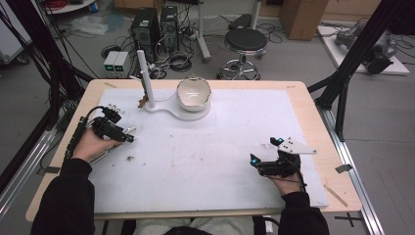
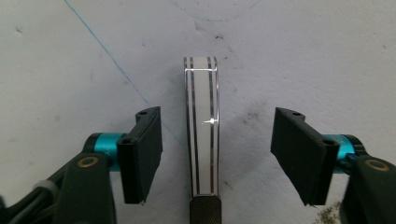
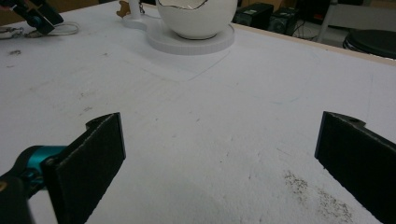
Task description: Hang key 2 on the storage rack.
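Both grippers are gaping empty: the left gripper (image 2: 215, 154) is straddling a flat-bladed tool (image 2: 201, 126) on the bench (image 1: 235, 147), probably needing closing next, while the right gripper (image 3: 219, 158) is idling.

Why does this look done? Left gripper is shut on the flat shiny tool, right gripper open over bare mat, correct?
Not quite. The left gripper is open: in the left gripper view both jaws stand apart from the flat shiny tool, which lies untouched between them on the white mat. The right gripper is indeed open over bare mat.
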